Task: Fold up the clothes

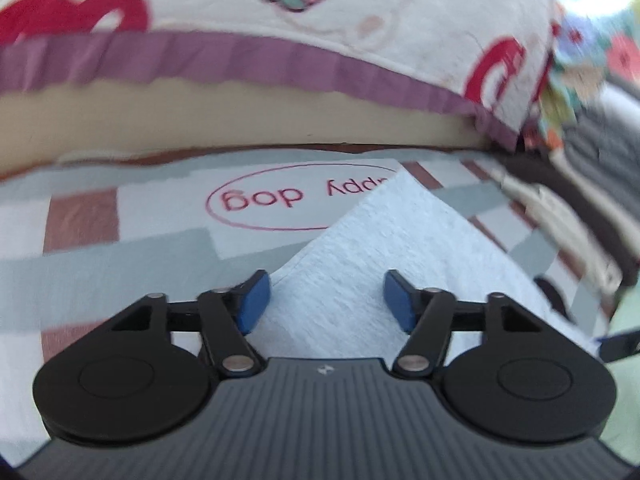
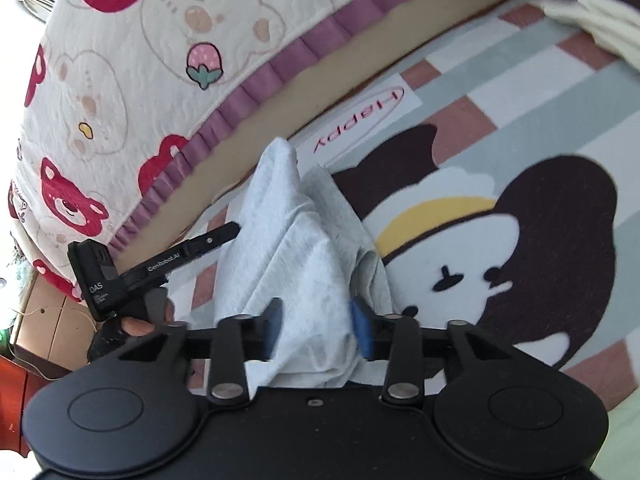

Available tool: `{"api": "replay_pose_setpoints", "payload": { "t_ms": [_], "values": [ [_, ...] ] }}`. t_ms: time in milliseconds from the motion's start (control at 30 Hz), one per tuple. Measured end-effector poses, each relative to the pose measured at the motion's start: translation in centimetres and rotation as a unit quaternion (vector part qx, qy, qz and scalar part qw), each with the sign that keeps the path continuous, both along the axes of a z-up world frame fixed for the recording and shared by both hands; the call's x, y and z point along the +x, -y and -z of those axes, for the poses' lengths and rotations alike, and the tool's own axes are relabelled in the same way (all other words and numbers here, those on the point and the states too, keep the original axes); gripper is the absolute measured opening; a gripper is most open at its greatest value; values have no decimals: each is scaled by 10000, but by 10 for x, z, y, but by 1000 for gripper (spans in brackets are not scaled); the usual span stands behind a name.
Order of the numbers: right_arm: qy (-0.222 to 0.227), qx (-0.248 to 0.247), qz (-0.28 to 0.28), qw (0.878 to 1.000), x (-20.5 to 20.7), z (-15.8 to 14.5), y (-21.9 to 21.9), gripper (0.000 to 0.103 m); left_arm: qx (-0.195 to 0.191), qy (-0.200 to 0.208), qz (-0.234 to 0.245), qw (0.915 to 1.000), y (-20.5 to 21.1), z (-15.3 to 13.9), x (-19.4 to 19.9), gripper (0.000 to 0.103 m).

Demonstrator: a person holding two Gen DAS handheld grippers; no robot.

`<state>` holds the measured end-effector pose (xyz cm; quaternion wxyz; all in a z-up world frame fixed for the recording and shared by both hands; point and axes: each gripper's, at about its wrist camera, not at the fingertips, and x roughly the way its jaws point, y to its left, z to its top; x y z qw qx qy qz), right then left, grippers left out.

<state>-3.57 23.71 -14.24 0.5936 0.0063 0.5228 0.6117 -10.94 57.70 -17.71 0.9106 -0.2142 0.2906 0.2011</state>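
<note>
Nearest in the left wrist view, the left gripper (image 1: 327,300): blue pads (image 1: 253,304) well apart, nothing pressed between them, only the pale grey garment (image 1: 360,248) lying flat underneath on the patterned rug (image 1: 80,264). One pointed corner of that garment reaching up over the oval "Happy dog" label (image 1: 280,200) printed on the rug.

In the right wrist view, the right gripper (image 2: 316,326) with jaws parted around a bunched ridge of the same pale grey garment (image 2: 296,248). Cloth standing up between the blue pads (image 2: 362,332) and seeming to brush the right-hand one (hard to judge at this angle whether either pad truly presses). No firm clamp visible. To the left, the other gripper's black finger (image 2: 188,254) reaching toward the cloth's edge, with a person's fingers (image 2: 138,326) on the handle below it.

Further out, the rug's cartoon dog face (image 2: 460,248) in brown, white and yellow, beside the garment. Beyond that, a beige mattress edge (image 1: 240,120) under a purple frill (image 1: 280,64) and a white quilt printed with red bears and strawberries (image 2: 120,100). At far upper right, cream and dark folded cloth (image 2: 600,16), somewhat blurred.
</note>
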Motion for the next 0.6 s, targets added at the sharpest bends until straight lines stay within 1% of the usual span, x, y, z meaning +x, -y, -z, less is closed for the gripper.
{"api": "replay_pose_setpoints", "payload": {
  "t_ms": [33, 67, 100, 133, 167, 200, 233, 300, 367, 433, 467, 533, 567, 600],
  "values": [
    [68, -73, -26, 9999, -2, 2, -2, 51, 104, 0, 41, 9999, 2, 2, 3, 82],
    [207, -158, -62, 9996, -6, 5, -5, 51, 135, 27, 57, 9999, 3, 3, 5, 83],
    [341, -235, -94, 9991, -10, 8, -8, 51, 64, 66, 69, 9999, 1, 5, 7, 83],
    [459, -248, -116, 9986, -13, 10, -11, 51, -41, 104, 88, 9999, -1, 7, 9, 77],
    [600, -142, -143, 9980, -16, 9, -11, 47, -150, 185, 154, 9996, -3, 8, 11, 62],
    [740, -37, -169, 9971, -19, 9, -12, 34, -163, 211, 215, 9994, -4, 8, 13, 30],
    [879, 65, -191, 9959, -22, 7, -11, 12, -120, 192, 258, 9994, -3, 7, 14, 13],
    [1147, 229, -204, 9929, -27, -11, -7, 10, 201, 27, 253, 9995, 2, 0, 15, 9],
    [1402, 370, -214, 9892, -31, -28, -4, 8, 198, 51, 76, 9998, 1, -3, 11, 8],
    [1579, 273, -215, 9868, -32, -38, -5, 7, 106, 38, -128, 9999, -3, -1, 9, 8],
    [1730, 138, -235, 9846, -33, -38, -6, 7, 93, 22, -192, 9998, -5, 0, 9, 7],
    [1811, -148, -158, 9832, -29, -29, -8, 6, 115, 24, -224, 9997, -7, 2, 9, 8],
    [1821, -284, -97, 9828, -27, -22, -7, 6, 192, 10, -294, 9994, -9, 2, 8, 3],
    [1899, -410, -89, 9809, -28, -17, -7, 6, 441, -89, -464, 9979, -10, 1, 6, 0]
  ]
}}
